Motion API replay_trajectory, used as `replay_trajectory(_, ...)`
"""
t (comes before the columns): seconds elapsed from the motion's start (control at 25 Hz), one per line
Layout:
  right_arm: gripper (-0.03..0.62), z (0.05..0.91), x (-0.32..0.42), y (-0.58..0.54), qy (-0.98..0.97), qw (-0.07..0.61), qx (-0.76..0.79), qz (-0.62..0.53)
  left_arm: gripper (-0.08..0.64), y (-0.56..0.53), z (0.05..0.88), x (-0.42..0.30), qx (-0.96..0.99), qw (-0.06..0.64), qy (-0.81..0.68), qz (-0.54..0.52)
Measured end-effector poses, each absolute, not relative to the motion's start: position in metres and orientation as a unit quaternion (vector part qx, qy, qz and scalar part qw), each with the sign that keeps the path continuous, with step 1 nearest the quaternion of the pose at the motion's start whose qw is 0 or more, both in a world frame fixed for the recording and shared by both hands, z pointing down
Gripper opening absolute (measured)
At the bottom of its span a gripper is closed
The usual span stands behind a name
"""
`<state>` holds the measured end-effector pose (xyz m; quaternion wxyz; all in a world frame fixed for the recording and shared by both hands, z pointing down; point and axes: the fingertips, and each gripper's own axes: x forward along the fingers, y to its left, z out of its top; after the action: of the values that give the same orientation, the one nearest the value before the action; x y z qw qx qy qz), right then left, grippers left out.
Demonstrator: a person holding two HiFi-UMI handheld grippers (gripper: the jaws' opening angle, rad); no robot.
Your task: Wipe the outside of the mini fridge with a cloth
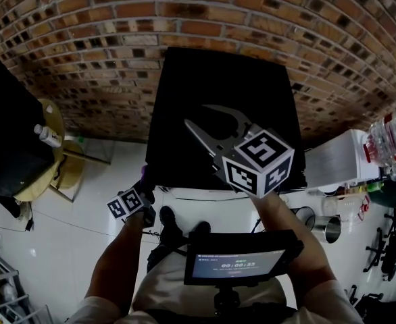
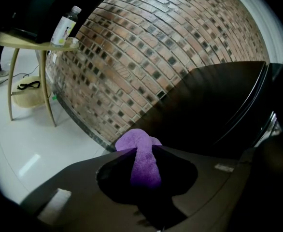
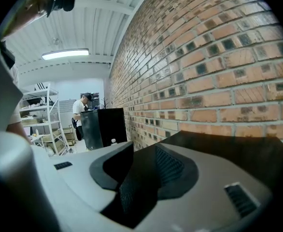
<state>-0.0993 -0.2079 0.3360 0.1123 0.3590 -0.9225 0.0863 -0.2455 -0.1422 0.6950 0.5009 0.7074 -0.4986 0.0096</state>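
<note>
Cloth (image 2: 137, 141) in purple lies lengthwise between the clamped jaws of the left gripper (image 2: 142, 152), its bunched end pointing forward at the left side of the black mini fridge (image 1: 221, 100), while the right gripper (image 3: 142, 153), jaws apart and empty, hovers above the fridge top.

Purple cloth (image 2: 144, 158), black mini fridge (image 1: 225, 100), red-brown brick wall (image 1: 184, 19), glossy white floor (image 1: 90, 187), black-and-white marker cube (image 1: 259, 164)
</note>
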Motion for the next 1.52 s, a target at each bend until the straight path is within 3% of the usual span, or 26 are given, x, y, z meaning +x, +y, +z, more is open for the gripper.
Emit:
replay_trajectory(0.52, 0.138, 0.324, -0.077, -0.171, -0.935, 0.095, 0.332, 0.084, 0.08, -0.136, 0.561, -0.249, 0.734, 0.425, -0.52, -0.099)
replay_trajectory(1.16, 0.138, 0.256, 0.013, -0.146, -0.916, 0.109, 0.385, 0.014, 0.08, -0.119, 0.318, -0.243, 0.806, 0.223, -0.511, -0.2)
replay_trajectory(1.52, 0.138, 0.258, 0.033, -0.153, -0.932, 0.153, 0.326, -0.035, 0.08, -0.117, 0.29, -0.201, 0.802, 0.194, -0.529, -0.199)
